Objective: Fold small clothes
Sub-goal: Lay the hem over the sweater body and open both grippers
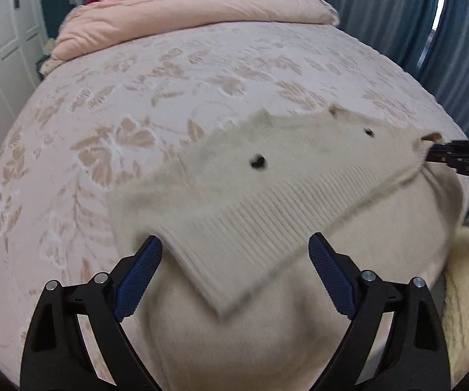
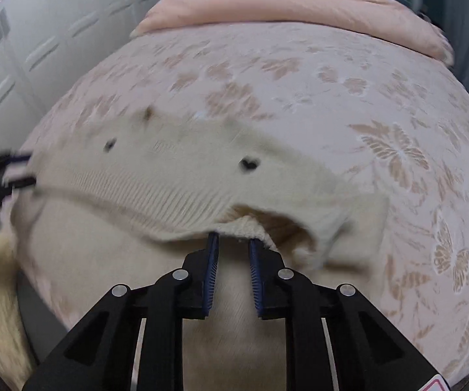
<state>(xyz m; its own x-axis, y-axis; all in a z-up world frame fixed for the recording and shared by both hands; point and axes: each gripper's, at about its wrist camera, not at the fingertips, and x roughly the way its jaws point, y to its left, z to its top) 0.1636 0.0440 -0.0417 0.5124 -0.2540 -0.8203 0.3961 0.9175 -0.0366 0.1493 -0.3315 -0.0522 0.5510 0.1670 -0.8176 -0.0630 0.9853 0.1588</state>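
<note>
A fuzzy cream knit sweater [image 1: 267, 176] with a ribbed hem lies on the floral bed [image 1: 71, 150], its hem pinched by the right gripper [image 2: 233, 242] while the left gripper [image 1: 234, 244] hovers spread wide above the near corner.

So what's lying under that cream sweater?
The cream sweater lies on the floral bedspread, its ribbed hem overlapping another cream knit layer near the cameras. Whatever else it covers cannot be seen.

Left gripper [image 1: 234, 247] gapes wide; right gripper [image 2: 233, 239] pinched nearly closed.
</note>
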